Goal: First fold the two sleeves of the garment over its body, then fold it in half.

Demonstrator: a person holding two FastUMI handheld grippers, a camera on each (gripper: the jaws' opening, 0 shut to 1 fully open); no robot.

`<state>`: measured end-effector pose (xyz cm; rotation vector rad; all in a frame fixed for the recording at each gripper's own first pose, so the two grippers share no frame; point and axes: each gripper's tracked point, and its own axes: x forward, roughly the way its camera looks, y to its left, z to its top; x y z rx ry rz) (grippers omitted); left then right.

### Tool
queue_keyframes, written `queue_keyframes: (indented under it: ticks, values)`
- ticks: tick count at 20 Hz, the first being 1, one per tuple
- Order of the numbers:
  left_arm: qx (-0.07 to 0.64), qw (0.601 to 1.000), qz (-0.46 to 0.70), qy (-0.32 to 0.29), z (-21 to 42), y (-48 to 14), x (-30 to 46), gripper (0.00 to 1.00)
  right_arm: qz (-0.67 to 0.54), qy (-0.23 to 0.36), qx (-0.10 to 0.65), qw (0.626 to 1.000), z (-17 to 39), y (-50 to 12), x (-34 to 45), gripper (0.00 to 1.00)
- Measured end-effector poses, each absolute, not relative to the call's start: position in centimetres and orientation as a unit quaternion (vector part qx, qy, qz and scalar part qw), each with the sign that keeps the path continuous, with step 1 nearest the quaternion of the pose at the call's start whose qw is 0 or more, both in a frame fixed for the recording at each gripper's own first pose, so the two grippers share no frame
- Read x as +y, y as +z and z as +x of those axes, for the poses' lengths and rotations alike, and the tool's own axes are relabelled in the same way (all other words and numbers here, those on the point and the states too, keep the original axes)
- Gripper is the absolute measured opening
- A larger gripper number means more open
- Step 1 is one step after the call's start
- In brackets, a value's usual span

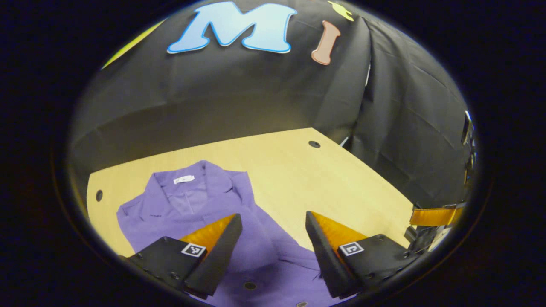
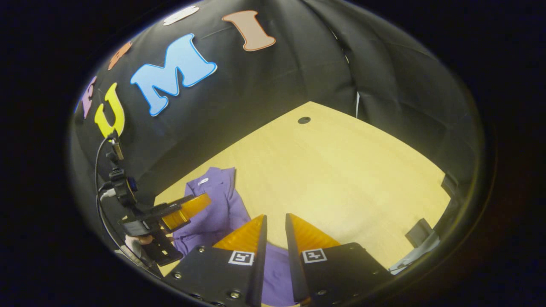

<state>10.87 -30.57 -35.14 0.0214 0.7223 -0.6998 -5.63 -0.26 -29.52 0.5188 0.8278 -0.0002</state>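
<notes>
A purple shirt (image 1: 200,204) lies flat on the wooden table (image 1: 307,175), collar and white label toward the far wall. My left gripper (image 1: 273,217) hovers open above the shirt's right side, its fingers wide apart with nothing between them. In the right gripper view the shirt (image 2: 222,209) runs from the collar down under my right gripper (image 2: 276,217), whose fingers stand a narrow gap apart, with table showing between the tips and purple cloth lower in the gap. The left gripper (image 2: 187,209) shows over the shirt's left part, held by a hand (image 2: 140,238). The right gripper's finger (image 1: 431,215) shows at the right edge.
Black cloth walls close off the back and right of the table. A round hole (image 1: 314,144) sits near the far right corner, another (image 1: 99,195) near the left edge. The bare tabletop (image 2: 349,170) stretches right of the shirt. A small dark object (image 2: 420,232) lies at the table's right edge.
</notes>
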Motion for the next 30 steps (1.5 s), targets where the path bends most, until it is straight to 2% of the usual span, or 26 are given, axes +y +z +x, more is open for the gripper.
queue_keyframes:
  ticks: [1,10,17,19,30]
  values:
    - [0.347,0.875,0.018,-0.336,10.6,-35.1,-30.6,0.94,0.247,0.004,0.4,0.883,-5.7,-29.6,-0.1,0.27]
    - [0.374,0.873,0.03,-0.311,6.5,-37.2,-24.5,0.96,0.216,0.047,0.44,0.871,-7.6,-32.3,2.9,0.27]
    - [0.409,0.874,0.023,-0.261,-0.2,-39.8,-16.7,0.94,0.186,0.081,0.492,0.846,-11.6,-35.3,4.8,0.27]
    - [0.423,0.872,0.02,-0.243,-2.2,-40.9,-14.6,0.96,0.174,0.092,0.506,0.84,-12.6,-36.0,5.1,0.27]
    - [0.49,0.854,0.02,-0.175,-12.8,-44.4,-6.5,0.94,0.125,0.14,0.578,0.794,-17.6,-39.4,6.7,0.27]
